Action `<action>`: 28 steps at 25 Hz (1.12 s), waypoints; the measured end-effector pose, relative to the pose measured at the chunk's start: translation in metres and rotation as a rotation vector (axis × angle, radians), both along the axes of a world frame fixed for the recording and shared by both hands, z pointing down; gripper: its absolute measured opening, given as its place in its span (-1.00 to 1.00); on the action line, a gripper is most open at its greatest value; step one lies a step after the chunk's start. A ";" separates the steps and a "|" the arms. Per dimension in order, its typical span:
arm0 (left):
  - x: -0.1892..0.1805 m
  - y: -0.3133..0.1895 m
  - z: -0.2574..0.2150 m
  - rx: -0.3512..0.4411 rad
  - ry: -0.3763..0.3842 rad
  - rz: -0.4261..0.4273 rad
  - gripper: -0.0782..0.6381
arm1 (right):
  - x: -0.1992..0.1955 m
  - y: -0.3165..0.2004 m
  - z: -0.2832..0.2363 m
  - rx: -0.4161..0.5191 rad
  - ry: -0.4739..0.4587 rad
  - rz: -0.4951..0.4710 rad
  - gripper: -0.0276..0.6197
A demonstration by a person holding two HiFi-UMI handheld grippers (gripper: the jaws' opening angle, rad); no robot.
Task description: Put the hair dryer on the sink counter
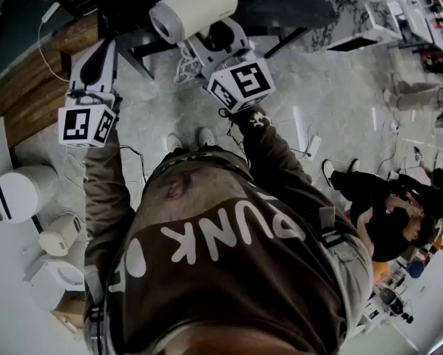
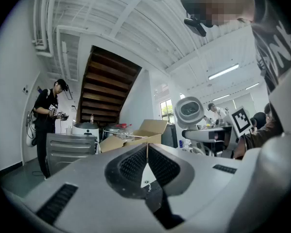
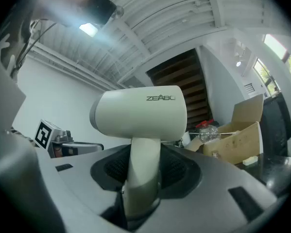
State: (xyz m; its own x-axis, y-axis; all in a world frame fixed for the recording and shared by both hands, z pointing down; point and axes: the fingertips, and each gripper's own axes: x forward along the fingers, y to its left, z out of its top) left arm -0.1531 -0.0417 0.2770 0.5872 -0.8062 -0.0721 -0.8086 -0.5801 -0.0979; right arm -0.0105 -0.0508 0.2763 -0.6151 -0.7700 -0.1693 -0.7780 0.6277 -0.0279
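open brown cardboard box [image 3: 237, 135]: contents unclear | right gripper [image 3: 143, 176]: clamped on handle of cream plastic hair dryer [image 3: 140, 113], tilted up | left gripper [image 2: 146, 161]: closed, empty, level

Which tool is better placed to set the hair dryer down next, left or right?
Right. The right tool grips the hair dryer by its handle. The left tool is shut with nothing between its jaws, so it would probably need a handover first.
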 end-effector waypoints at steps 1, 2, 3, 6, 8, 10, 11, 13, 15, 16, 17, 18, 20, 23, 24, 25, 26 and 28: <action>0.000 -0.001 0.000 0.001 0.000 0.001 -0.76 | 0.000 -0.001 0.000 0.000 0.000 0.002 -0.42; 0.000 -0.002 -0.001 0.002 -0.001 0.002 -0.76 | 0.001 -0.002 0.000 0.000 0.000 0.004 -0.42; 0.001 -0.002 -0.001 0.003 -0.001 0.003 -0.76 | 0.002 -0.003 0.000 -0.001 -0.001 0.006 -0.42; 0.002 -0.003 -0.003 0.004 -0.003 0.004 -0.76 | 0.004 -0.004 0.000 -0.011 -0.009 0.010 -0.42; 0.003 -0.004 -0.004 0.005 -0.004 0.005 -0.76 | 0.004 -0.006 0.000 -0.017 -0.016 0.001 -0.42; 0.004 -0.005 -0.004 0.006 -0.005 0.005 -0.76 | 0.005 -0.007 0.000 -0.016 -0.020 -0.004 -0.42; 0.005 -0.006 -0.004 0.006 -0.005 0.006 -0.76 | 0.006 -0.008 0.001 -0.014 -0.017 -0.002 -0.42; 0.007 -0.008 -0.004 0.007 -0.006 0.006 -0.76 | 0.008 -0.009 0.002 -0.012 -0.016 0.000 -0.42; 0.011 -0.009 -0.004 0.010 -0.009 0.005 -0.76 | 0.010 -0.011 0.001 -0.008 -0.016 -0.004 -0.42; 0.012 -0.010 -0.004 0.011 -0.010 0.004 -0.76 | 0.011 -0.011 0.001 -0.005 -0.014 -0.006 -0.42; 0.013 -0.010 -0.004 0.012 -0.013 0.003 -0.76 | 0.012 -0.012 0.001 -0.004 -0.016 -0.007 -0.42; 0.014 -0.010 -0.004 0.011 -0.016 0.000 -0.76 | 0.012 -0.012 0.001 -0.004 -0.019 -0.008 -0.42; 0.017 -0.010 -0.004 0.011 -0.024 -0.009 -0.76 | 0.015 -0.012 0.000 -0.001 -0.023 -0.011 -0.42; 0.025 -0.010 -0.003 0.023 -0.043 -0.020 -0.76 | 0.023 -0.013 -0.002 0.003 -0.023 -0.017 -0.42; 0.028 -0.011 -0.002 0.027 -0.050 -0.022 -0.76 | 0.027 -0.013 -0.002 0.002 -0.022 -0.020 -0.42; 0.033 -0.012 -0.001 0.028 -0.057 -0.024 -0.76 | 0.031 -0.014 -0.001 0.000 -0.021 -0.023 -0.42; 0.038 -0.012 0.000 0.027 -0.062 -0.027 -0.76 | 0.034 -0.015 0.000 -0.002 -0.022 -0.027 -0.42; 0.047 -0.013 0.001 0.026 -0.071 -0.035 -0.76 | 0.041 -0.017 0.001 -0.002 -0.028 -0.038 -0.42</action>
